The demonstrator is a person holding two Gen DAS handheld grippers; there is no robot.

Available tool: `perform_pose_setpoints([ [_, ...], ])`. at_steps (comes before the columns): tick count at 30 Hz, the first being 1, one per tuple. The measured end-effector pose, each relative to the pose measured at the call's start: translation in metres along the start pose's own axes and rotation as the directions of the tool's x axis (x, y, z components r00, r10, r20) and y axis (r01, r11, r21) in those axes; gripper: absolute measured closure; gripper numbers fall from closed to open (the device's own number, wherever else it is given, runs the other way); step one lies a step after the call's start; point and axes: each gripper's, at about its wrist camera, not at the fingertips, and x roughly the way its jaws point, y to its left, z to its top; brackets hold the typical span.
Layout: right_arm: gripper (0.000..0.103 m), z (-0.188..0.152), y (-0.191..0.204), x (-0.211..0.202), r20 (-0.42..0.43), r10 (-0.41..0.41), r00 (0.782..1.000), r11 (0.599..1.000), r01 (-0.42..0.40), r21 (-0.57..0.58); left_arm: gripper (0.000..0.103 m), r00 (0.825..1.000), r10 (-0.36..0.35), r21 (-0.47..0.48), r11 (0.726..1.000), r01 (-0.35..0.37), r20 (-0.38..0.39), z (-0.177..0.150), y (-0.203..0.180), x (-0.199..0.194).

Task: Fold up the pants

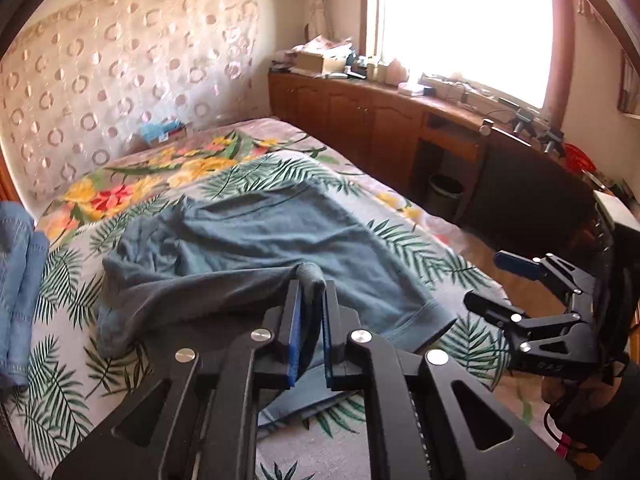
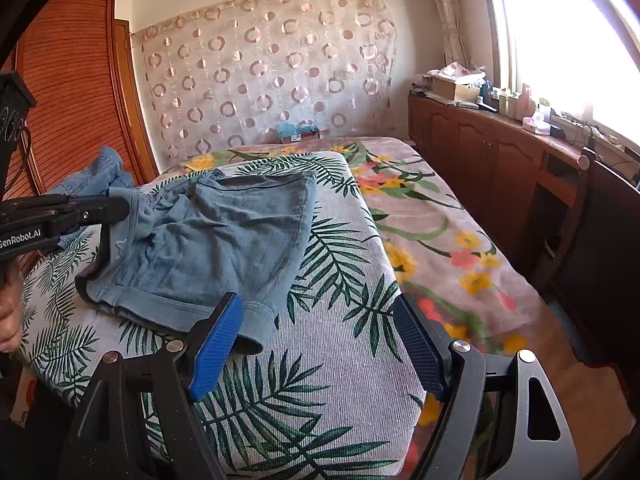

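The fold looks barely begun: the pants [image 1: 248, 248] lie rumpled on the bed [image 2: 320, 360], one edge pinched and lifted by the left tongs [image 1: 311, 312], while the right tongs [image 2: 320, 344] gape empty near their hem.

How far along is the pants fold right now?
Early to midway. The pants lie on the bed, partly doubled over but rumpled. The left gripper is shut on a pinch of fabric, lifting an edge. The right gripper is open and holds nothing, near the hem. Left: lay the fold down, smooth it and finish folding.
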Motion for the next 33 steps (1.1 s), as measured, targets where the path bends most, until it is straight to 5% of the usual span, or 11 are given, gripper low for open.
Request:
perform_pose_setpoints([
  [4,0.024,0.000,0.004,0.004,-0.004,0.006,1.000,1.000,-0.006,-0.003,0.090,0.999,0.029,-0.004,1.000,-0.030,-0.018,-0.010,0.007,0.000],
  [14,0.024,0.006,0.010,0.005,-0.002,0.030,1.000,0.999,-0.030,-0.040,0.062,0.999,0.036,-0.026,0.999,-0.036,-0.015,-0.032,0.027,-0.015],
  [33,0.024,0.015,0.027,0.019,-0.015,0.118,0.993,0.984,-0.119,-0.134,0.061,0.992,0.116,-0.171,0.978,-0.122,-0.045,-0.079,0.088,-0.032],
])
